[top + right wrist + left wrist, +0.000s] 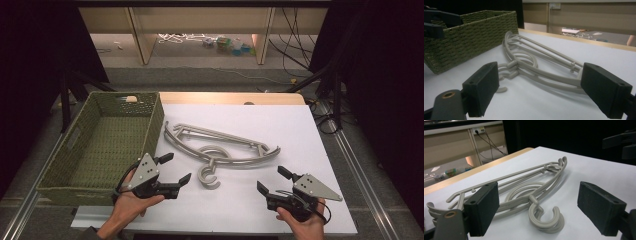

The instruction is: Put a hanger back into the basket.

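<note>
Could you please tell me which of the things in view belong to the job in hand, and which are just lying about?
In the job:
- hangers, stacked on the white table
- left gripper, open
- right gripper, open
- green woven basket, beside the hangers, probably

Lying about:
- cables on the floor
- small clutter under the far bench

The right gripper [540, 93] held its two black jaws wide apart, nothing between them, low over the white table [544, 105]. Beyond them lay a stack of grey hangers [541, 65], flat on the table, their hooks curling toward the left jaw. A green woven basket [471, 37] stood just beside the hangers' far end.
</note>
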The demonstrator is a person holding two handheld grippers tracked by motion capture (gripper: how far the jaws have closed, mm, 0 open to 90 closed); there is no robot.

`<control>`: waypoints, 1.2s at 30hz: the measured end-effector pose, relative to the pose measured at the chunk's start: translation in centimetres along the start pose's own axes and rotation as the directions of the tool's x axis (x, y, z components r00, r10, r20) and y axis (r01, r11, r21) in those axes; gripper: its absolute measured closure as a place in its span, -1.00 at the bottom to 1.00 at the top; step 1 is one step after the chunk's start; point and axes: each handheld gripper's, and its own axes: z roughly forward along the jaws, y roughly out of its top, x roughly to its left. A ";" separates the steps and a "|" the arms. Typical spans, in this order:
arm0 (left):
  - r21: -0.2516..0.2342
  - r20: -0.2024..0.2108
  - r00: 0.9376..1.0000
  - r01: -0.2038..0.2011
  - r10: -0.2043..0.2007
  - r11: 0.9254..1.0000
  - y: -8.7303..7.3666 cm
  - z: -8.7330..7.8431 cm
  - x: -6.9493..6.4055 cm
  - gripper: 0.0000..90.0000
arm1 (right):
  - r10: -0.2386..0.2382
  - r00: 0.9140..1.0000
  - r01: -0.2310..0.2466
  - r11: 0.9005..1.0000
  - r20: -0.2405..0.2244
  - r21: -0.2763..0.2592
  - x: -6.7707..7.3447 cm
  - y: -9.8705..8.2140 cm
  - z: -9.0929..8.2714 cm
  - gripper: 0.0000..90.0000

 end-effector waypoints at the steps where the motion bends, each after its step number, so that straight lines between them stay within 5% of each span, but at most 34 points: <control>1: 0.015 0.004 1.000 -0.006 0.006 1.000 0.2 0.3 0.1 -0.59 | -0.001 1.000 0.001 1.000 -0.003 -0.005 0.0 0.0 0.1 -0.65; 6: 0.072 0.034 0.999 -0.042 0.040 0.997 1.5 1.9 0.7 -0.57 | 0.007 1.000 -0.007 1.000 -0.009 -0.002 -0.1 0.0 0.1 -0.64; 11: 0.078 0.036 0.999 -0.037 0.034 0.996 2.0 2.6 1.2 -0.57 | -0.001 1.000 0.001 1.000 -0.013 0.002 -0.4 0.0 0.2 -0.64; 15: 0.094 0.043 0.998 -0.044 0.040 0.995 1.9 2.9 1.4 -0.57 | -0.111 0.992 0.117 0.987 -0.066 0.106 -1.4 0.4 1.2 -0.62; 17: 0.090 0.046 0.998 -0.043 0.039 0.995 1.9 2.9 1.3 -0.57 | -0.149 0.984 0.160 0.981 -0.101 0.114 -2.0 0.8 2.1 -0.59; 23: 0.094 0.062 0.997 -0.046 0.040 0.995 1.8 3.1 1.2 -0.57 | -0.262 0.948 0.296 0.933 -0.178 0.203 -3.4 2.5 5.9 -0.50; 26: 0.092 0.056 0.998 -0.043 0.037 0.995 1.8 3.0 1.3 -0.57 | -0.309 0.930 0.356 0.895 -0.200 0.268 -3.8 2.8 8.1 -0.49; 27: 0.092 0.056 0.998 -0.043 0.037 0.995 1.8 3.0 1.3 -0.57 | -0.309 0.930 0.356 0.895 -0.200 0.268 -3.8 2.8 8.1 -0.49; 28: 0.091 0.053 0.998 -0.045 0.040 0.995 1.9 2.9 1.3 -0.57 | -0.344 0.909 0.406 0.856 -0.236 0.319 -4.0 2.9 9.5 -0.44; 30: 0.092 0.052 0.998 -0.045 0.040 0.995 1.9 2.8 1.4 -0.57 | -0.372 0.894 0.441 0.831 -0.252 0.338 -4.1 2.8 10.5 -0.38; 36: 0.085 0.057 0.998 -0.043 0.038 0.996 1.9 2.7 1.1 -0.58 | -0.405 0.867 0.493 0.781 -0.289 0.384 -4.6 2.5 12.9 -0.29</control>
